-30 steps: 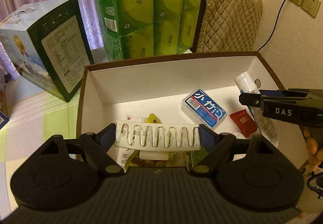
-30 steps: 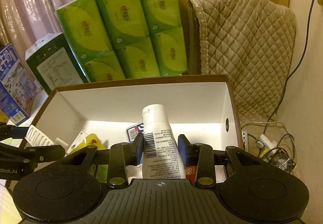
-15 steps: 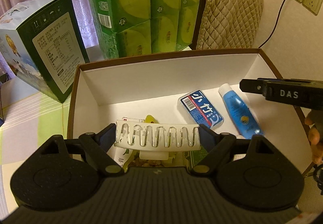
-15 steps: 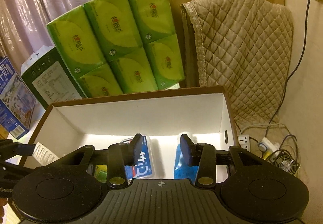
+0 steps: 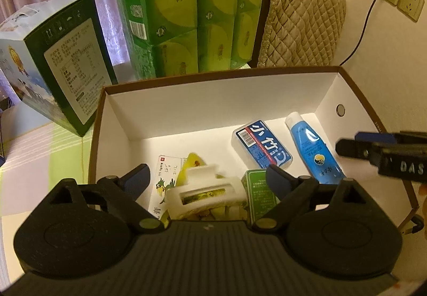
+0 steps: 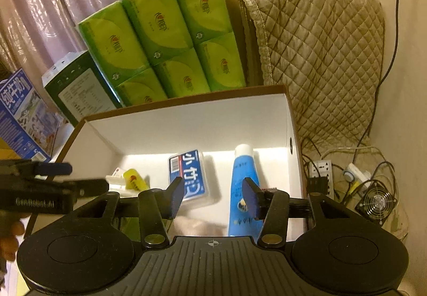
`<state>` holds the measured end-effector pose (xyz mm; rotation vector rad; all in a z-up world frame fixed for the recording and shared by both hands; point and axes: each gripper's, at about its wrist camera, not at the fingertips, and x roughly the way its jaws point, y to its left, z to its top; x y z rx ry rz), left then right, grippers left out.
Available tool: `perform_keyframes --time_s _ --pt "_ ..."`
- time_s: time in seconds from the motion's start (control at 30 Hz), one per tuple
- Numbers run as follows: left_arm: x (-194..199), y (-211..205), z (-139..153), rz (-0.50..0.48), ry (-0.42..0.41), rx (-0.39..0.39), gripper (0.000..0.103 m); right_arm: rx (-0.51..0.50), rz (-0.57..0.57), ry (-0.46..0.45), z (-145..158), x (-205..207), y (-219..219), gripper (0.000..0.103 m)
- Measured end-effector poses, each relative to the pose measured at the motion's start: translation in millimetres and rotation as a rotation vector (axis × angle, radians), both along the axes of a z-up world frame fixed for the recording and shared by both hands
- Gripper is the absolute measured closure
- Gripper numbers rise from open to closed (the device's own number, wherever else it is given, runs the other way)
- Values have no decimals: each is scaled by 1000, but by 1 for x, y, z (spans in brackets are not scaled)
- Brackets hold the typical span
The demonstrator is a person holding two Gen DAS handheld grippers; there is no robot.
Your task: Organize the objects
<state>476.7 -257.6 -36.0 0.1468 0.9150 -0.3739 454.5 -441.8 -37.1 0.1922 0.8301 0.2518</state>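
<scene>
Both pairs of jaws stand open and empty over the brown-rimmed box [image 5: 355, 88]: my left gripper [image 5: 208, 178] hangs just above a white hair clip [image 5: 205, 194], which lies free below and between its spread fingers, resting on the yellow snack packet [image 5: 194, 162] with its long axis running across the jaw line, roughly finger to finger. My right gripper [image 6: 213, 196] hovers over the box's right end, where a blue tube [image 6: 244, 181] lies lengthwise, cap pointing away from me, passing under the right-hand finger rather than between the two. Just left of that tube, and ahead of my right jaws, sits the blue-and-white pack [image 6: 188, 176], flat on the box floor, apart from the tube. A small green carton [image 5: 259, 189] stands just right of the clip, close under my left gripper's right finger. I judge both items delivered, so the coming move is a withdrawal: each gripper has only to rise clear, and the near wall of the box is the one thing to mind. Beyond the far wall stand green tissue packs [image 6: 162, 37], a dark carton [image 5: 66, 61] to the left and a quilted cover [image 6: 320, 56] to the right, all well apart from the jaws.
</scene>
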Motion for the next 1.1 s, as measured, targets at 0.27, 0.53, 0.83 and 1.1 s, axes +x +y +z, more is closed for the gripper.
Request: perform_keyframes --time_s 0.27,0.53,0.83,1.1 --pt "-20 16 12 34 0 -13 7 -26 33 7 6 -25 6 46" --pt "-60 37 30 102 -26 -22 4 -61 60 1 12 -54 16 33" --pt "-113 59 59 150 -90 -41 1 -18 61 -35 31 -95 19 29" --pt "-159 87 74 173 -125 -71 1 -19 41 -32 46 -145 33 27"
